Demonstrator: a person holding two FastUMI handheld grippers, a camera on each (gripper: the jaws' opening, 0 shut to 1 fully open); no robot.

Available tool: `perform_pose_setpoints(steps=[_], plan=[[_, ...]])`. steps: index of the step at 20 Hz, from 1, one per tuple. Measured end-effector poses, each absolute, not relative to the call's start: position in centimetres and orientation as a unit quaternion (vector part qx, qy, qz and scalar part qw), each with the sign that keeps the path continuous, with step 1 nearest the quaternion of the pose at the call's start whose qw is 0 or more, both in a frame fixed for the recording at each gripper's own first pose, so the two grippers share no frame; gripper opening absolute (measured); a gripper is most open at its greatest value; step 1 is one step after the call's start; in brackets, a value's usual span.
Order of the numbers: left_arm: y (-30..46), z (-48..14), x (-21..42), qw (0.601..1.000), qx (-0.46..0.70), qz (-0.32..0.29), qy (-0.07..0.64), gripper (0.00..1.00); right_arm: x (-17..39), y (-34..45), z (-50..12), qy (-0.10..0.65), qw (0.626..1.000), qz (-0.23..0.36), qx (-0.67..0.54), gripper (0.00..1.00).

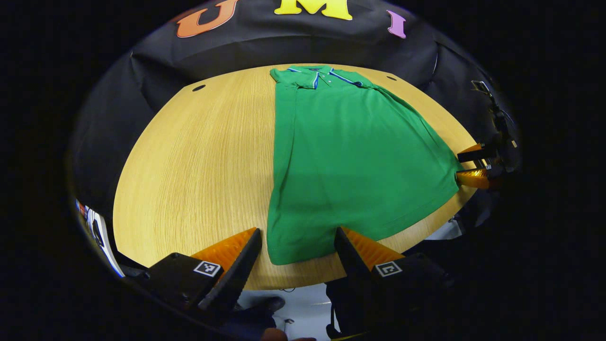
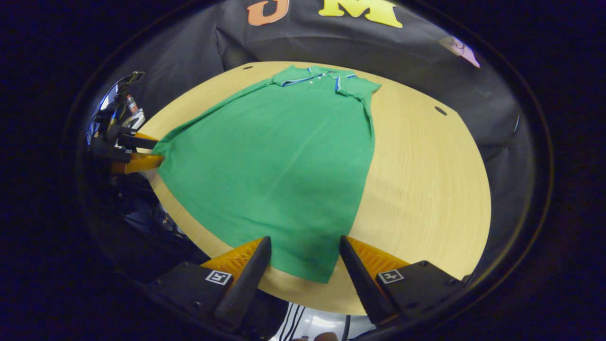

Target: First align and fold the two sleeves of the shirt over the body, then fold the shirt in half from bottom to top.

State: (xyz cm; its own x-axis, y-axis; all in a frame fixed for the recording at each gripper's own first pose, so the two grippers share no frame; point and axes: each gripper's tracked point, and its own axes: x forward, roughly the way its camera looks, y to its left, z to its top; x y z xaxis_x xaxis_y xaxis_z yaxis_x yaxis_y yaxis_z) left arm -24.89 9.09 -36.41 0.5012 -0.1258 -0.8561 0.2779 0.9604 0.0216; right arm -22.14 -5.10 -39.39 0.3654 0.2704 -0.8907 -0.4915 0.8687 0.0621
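A green polo shirt (image 1: pixel 350 156) lies flat on the round wooden table (image 1: pixel 203 166), its blue-trimmed collar (image 1: pixel 322 73) at the far side and both sleeves folded in over the body. In the left gripper view my left gripper (image 1: pixel 297 233) is open over the hem's near left corner, which lies between the fingers. My right gripper (image 1: pixel 463 166) shows at the far right, open at the hem's other corner. In the right gripper view the shirt (image 2: pixel 284 156) spreads ahead; my right gripper (image 2: pixel 304 239) straddles its near corner, open, and my left gripper (image 2: pixel 154 151) sits at the left.
The table's near edge runs just under both grippers, with pale floor below. Small dark holes (image 1: pixel 199 87) (image 2: pixel 440 110) sit near the table's far rim. Bare wood (image 2: pixel 426 189) lies beside the shirt. A stand with a bottle (image 2: pixel 131 105) is at the left.
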Motion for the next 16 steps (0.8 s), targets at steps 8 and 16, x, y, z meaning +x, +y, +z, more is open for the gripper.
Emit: perform_pose_setpoints(steps=[8,16], plan=[[6.9,-36.1,-24.4,0.849,0.072,-0.151,0.501,0.03,-21.3,-4.1,-39.1,0.545,0.804,0.226,-0.074,0.02],[5.9,-30.2,-19.1,0.88,0.044,-0.169,0.442,0.03,-14.8,-4.1,-33.6,0.502,0.838,0.213,-0.01,0.05]])
